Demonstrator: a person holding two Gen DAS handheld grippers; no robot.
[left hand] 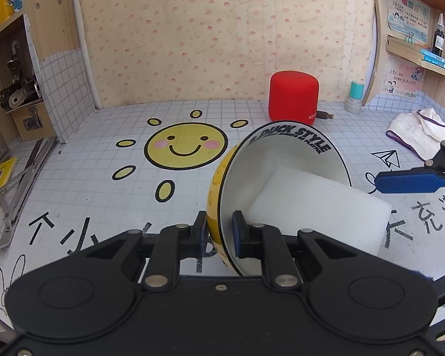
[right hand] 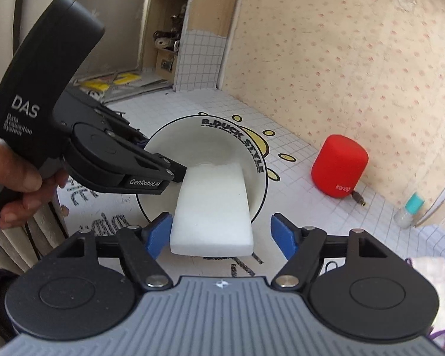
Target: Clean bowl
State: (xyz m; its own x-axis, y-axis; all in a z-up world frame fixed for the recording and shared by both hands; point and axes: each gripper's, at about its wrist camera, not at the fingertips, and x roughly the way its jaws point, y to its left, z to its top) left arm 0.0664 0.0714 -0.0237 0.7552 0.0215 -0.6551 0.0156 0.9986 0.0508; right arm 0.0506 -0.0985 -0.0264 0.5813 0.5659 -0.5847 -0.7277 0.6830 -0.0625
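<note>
A bowl (left hand: 281, 160), yellow outside and white inside with "B.DUCK STYLE" lettering, is tipped on its side above the table. My left gripper (left hand: 219, 231) is shut on its rim, one pad inside and one outside. In the right wrist view that gripper (right hand: 175, 175) comes in from the left, held by a person's hand (right hand: 14, 172). A white sponge block (right hand: 213, 207) leans into the bowl (right hand: 198, 136) and sticks out over the rim. My right gripper (right hand: 222, 231) is open, its blue pads on either side of the sponge's near end with gaps showing. One blue finger (left hand: 409, 182) shows beside the sponge (left hand: 317, 213).
A red speaker (left hand: 293, 98) with a cable plug stands at the back wall, with a teal-capped bottle (left hand: 354, 98) to its right. A white cloth (left hand: 415, 133) lies at the right. A metal stand (left hand: 17, 190) lies at the left edge. Shelves flank both sides.
</note>
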